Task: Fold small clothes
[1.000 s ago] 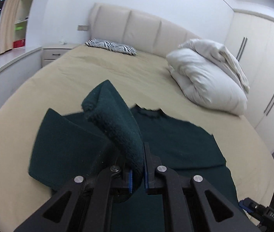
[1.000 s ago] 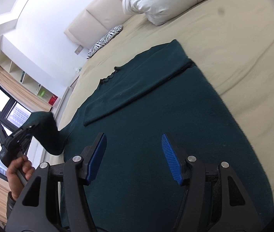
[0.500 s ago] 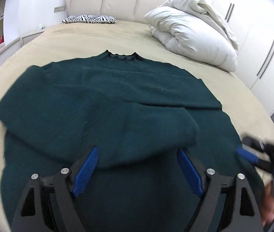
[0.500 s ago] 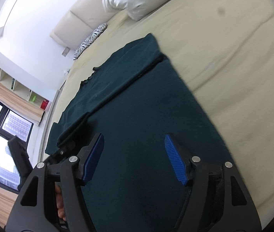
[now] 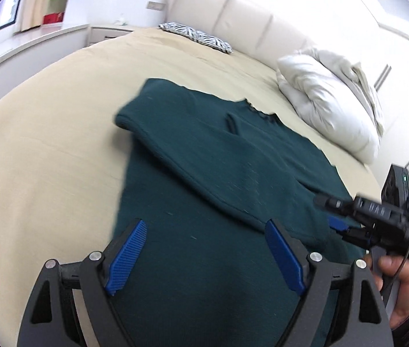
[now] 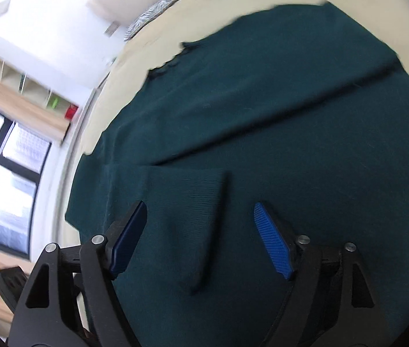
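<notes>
A dark green sweater (image 5: 233, 173) lies flat on the beige bed (image 5: 45, 144), collar toward the headboard, a sleeve folded across its body. My left gripper (image 5: 206, 256) hovers open over the sweater's lower part with nothing between its blue pads. At the right of the left wrist view a hand (image 5: 398, 277) holds my right gripper (image 5: 340, 225) low over the cloth. In the right wrist view the right gripper (image 6: 200, 235) hangs above the sweater (image 6: 291, 101). Its jaws are closing, and the folded sleeve's ribbed cuff (image 6: 187, 202) lies between them, untouched by the pads.
A bunched white duvet (image 5: 328, 107) sits at the bed's far right. A zebra-striped pillow (image 5: 195, 36) rests by the padded headboard (image 5: 233, 11). A nightstand (image 5: 109, 31) stands beyond the bed's left side, near a dark-framed window (image 6: 5, 156).
My left gripper let go of the sleeve it pinched; the sleeve now lies folded across the sweater. Both grippers moved low over the cloth, the right one swinging over the cuff.
</notes>
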`<state>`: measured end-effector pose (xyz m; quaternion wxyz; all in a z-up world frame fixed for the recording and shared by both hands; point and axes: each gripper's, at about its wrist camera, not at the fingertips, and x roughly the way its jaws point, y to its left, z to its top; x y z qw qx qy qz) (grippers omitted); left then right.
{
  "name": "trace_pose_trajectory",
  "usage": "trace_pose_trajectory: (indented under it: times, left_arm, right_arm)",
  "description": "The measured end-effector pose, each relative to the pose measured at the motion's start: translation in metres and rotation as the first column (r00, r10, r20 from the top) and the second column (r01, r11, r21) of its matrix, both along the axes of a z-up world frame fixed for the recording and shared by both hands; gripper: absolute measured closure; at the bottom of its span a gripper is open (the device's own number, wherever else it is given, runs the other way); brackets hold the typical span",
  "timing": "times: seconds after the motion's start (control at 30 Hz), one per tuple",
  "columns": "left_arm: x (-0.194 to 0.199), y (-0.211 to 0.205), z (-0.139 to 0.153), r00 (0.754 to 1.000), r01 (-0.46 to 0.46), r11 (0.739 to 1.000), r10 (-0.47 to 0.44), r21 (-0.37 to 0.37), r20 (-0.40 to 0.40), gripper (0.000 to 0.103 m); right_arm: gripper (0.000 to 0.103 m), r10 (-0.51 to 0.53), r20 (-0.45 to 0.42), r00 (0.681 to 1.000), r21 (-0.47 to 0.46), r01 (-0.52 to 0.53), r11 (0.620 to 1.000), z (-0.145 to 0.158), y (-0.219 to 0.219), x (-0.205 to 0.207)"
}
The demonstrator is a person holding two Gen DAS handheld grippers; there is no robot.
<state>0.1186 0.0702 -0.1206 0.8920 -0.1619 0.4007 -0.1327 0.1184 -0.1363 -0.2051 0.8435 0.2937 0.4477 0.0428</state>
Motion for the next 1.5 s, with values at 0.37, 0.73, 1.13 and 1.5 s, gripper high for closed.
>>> trace_pose_trajectory:
  times: [0.37,0.73,1.13,1.5]
  left_arm:
    - [0.003,0.006,-0.006,1.000,-0.016,0.999,0.016,-0.037,0.001,0.018]
    - [0.020,0.021,0.016,0.995,-0.071,0.997,0.072,-0.023,0.065,0.018]
    - [0.149,0.029,0.026,0.996,-0.089,0.987,0.087,0.134,0.024,0.018]
    - [0.227,0.023,-0.008,0.991,-0.026,0.978,0.051,0.207,-0.120,0.034]
  right_arm:
    - [0.096,0.203,0.098,0.974,-0.333,-0.160,0.929,0.047,0.048,0.006]
    - [0.096,0.268,0.269,0.925,-0.486,-0.109,0.867,0.121,0.015,0.046]
    - [0.068,0.050,0.106,0.993,-0.174,-0.031,0.984,0.011,-0.081,0.097]
    - [0.091,0.108,0.100,0.989,-0.227,-0.083,0.970,0.016,-0.062,0.103]
